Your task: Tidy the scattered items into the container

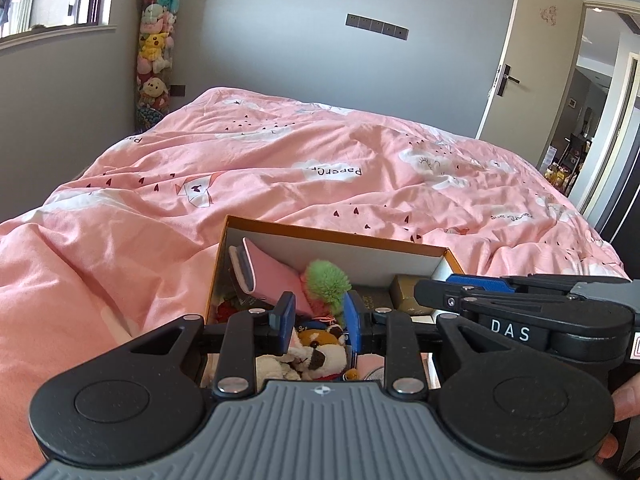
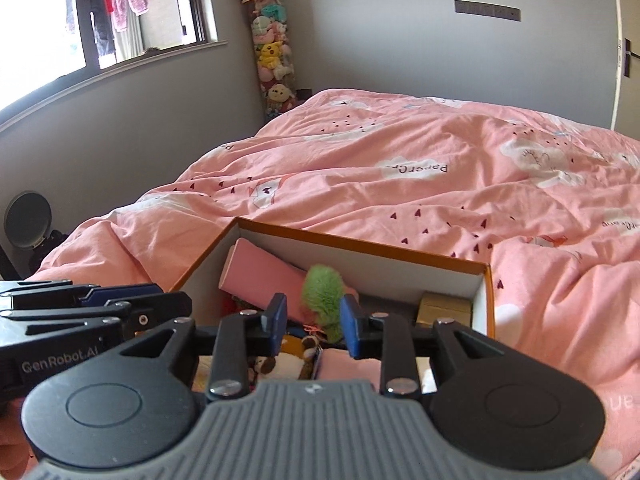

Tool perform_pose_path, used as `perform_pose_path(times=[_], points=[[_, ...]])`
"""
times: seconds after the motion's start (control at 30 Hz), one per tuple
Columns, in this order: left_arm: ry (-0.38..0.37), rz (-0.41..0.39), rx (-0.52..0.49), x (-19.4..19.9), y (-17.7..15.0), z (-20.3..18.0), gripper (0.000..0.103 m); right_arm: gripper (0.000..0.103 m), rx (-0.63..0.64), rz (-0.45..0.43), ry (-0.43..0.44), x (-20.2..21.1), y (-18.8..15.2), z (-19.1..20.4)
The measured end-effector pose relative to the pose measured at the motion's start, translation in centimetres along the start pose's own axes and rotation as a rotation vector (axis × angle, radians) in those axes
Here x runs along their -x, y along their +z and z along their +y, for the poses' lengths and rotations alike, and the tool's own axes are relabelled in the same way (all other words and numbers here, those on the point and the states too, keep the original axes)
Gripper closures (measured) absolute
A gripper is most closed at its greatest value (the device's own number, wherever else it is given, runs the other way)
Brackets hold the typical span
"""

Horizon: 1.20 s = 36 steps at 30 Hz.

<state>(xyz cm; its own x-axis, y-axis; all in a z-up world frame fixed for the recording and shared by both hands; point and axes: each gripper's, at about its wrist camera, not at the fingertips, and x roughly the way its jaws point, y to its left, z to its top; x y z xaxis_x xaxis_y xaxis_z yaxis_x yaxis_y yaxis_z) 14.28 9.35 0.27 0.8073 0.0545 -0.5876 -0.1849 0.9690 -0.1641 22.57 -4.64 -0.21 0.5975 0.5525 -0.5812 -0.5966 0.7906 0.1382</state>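
An open orange-rimmed cardboard box (image 1: 336,236) sits on the pink bed and also shows in the right wrist view (image 2: 360,244). Inside lie a pink case (image 1: 272,272), a green fluffy toy (image 1: 328,280), a brown-and-white plush (image 1: 320,354) and a gold box (image 1: 406,294). My left gripper (image 1: 318,322) is open and empty, held just above the box's near part. My right gripper (image 2: 312,322) is open and empty, also above the box. Each gripper shows from the side in the other's view, the right one (image 1: 500,300) and the left one (image 2: 92,304).
A pink duvet (image 1: 280,152) covers the bed around the box. A tall column of plush toys (image 1: 156,48) stands in the far corner. An open door (image 1: 516,64) is at right; a window (image 2: 80,20) at left. A round grey bin (image 2: 28,218) sits by the bed.
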Motion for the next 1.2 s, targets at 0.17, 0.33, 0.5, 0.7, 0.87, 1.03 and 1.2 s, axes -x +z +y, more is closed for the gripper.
perform_pose_path(times=[0.17,0.33,0.5,0.7,0.87,1.03,1.2], points=[[0.014,-0.030,-0.004,-0.1,-0.9,-1.0,0.057,0.065,-0.079,-0.013,-0.063,1.0,-2.2,-1.6],[0.035,-0.035,-0.019,-0.5,-1.7,-1.8,0.049,0.062,-0.068,-0.023,-0.106,1.3,-4.0,-1.6],[0.056,-0.030,-0.023,-0.9,-2.5,-1.9,0.040,0.056,-0.034,-0.042,-0.122,1.4,-5.1,-1.1],[0.080,-0.035,-0.032,-1.3,-3.3,-1.9,0.033,0.050,-0.048,-0.048,-0.114,1.2,-5.6,-1.4],[0.088,-0.041,-0.042,-1.7,-3.8,-2.1,0.030,0.048,-0.044,-0.048,-0.116,0.7,-5.9,-1.3],[0.093,-0.036,-0.044,-2.1,-4.3,-1.9,0.030,0.046,-0.045,-0.045,-0.123,0.3,-6.3,-1.3],[0.097,-0.033,-0.057,-2.6,-4.8,-1.9,0.030,0.045,-0.047,-0.033,-0.130,-0.2,-7.0,-1.3]])
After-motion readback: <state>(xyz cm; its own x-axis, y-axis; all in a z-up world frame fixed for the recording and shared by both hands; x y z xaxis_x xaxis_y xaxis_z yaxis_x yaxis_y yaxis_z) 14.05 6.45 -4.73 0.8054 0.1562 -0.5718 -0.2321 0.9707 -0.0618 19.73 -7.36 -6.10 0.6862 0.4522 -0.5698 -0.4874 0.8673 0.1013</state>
